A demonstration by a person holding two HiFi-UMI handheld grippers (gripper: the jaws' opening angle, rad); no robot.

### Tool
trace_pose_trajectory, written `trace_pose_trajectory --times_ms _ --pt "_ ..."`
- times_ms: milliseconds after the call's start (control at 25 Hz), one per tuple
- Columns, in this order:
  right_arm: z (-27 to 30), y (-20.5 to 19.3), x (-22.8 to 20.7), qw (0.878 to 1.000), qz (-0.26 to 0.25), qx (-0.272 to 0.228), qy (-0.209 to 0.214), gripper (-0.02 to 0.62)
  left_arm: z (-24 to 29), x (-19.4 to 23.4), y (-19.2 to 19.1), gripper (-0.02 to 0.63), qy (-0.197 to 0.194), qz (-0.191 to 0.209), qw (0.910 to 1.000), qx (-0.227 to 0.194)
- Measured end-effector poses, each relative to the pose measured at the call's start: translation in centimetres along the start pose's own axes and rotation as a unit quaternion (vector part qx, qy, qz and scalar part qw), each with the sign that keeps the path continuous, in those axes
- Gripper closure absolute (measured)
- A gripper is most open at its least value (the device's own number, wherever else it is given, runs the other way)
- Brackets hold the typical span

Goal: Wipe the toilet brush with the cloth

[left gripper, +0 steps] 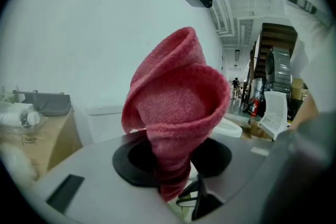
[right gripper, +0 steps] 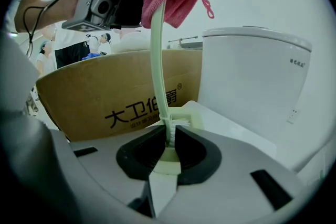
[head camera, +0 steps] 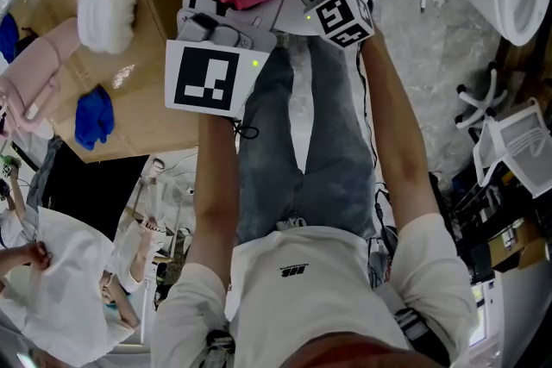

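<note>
Left gripper (left gripper: 170,165): jaws pinched shut on the pink cloth (left gripper: 178,102), which rises from them rolled into a loose cone.

Right gripper (right gripper: 170,139): jaws closed narrow on the pale green toilet brush (right gripper: 157,60) low on its stem, with white bristles just past the tips. The handle stands upright.

The upper handle runs into the cloth, and the cloth is wrapped around it near the top. In the head view the handle's tip pokes out above the cloth.

Surroundings: a cardboard box (right gripper: 105,97) just behind the brush, a white toilet tank (right gripper: 252,76) beside it. On the box lie a white fluffy pad (head camera: 107,3) and a blue rag (head camera: 93,118), well apart.
</note>
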State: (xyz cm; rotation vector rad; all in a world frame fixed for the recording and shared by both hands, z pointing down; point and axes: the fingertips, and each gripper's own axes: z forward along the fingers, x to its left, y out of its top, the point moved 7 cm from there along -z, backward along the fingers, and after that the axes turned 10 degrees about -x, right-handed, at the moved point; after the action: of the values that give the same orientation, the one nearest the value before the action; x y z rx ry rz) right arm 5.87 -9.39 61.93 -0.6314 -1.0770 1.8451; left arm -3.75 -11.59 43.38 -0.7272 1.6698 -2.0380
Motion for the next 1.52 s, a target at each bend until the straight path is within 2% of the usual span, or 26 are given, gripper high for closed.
trace_pose_trajectory --times_ms 200,480,880,1160,1360,1440,1520 --pt "0.1 0.0 0.1 1.0 0.003 0.001 -0.005 0.541 -0.7 0.0 0.8 0.422 0.013 -0.012 0.9994 -0.03" --pt "-0.2 0.4 0.0 1.0 0.007 0.003 -0.012 0.531 -2.7 -0.1 1.9 0.418 0.022 -0.015 0.9986 -0.047" --pt "-4.5 4.4 0.9 0.997 0.044 -0.044 -0.055 0.525 -6.1 -0.2 4.2 0.419 0.044 -0.024 0.9975 -0.05" --pt "-11.2 11.9 1.4 0.986 0.071 -0.107 -0.111 0.526 -9.5 -1.4 7.3 0.418 0.046 -0.022 0.9982 -0.032" --pt "-16.5 19.1 2.6 0.977 0.061 -0.154 -0.136 0.535 -12.1 -2.5 10.7 0.418 0.043 -0.022 0.9985 -0.025" --pt "-18.7 22.0 3.2 0.972 0.054 -0.176 -0.147 0.547 -12.9 -2.8 12.2 0.419 0.033 -0.013 0.9989 -0.031" --pt "-21.1 25.1 4.1 0.964 0.061 -0.206 -0.158 0.598 -13.8 -3.4 13.6 0.417 0.017 0.001 0.9995 -0.027"
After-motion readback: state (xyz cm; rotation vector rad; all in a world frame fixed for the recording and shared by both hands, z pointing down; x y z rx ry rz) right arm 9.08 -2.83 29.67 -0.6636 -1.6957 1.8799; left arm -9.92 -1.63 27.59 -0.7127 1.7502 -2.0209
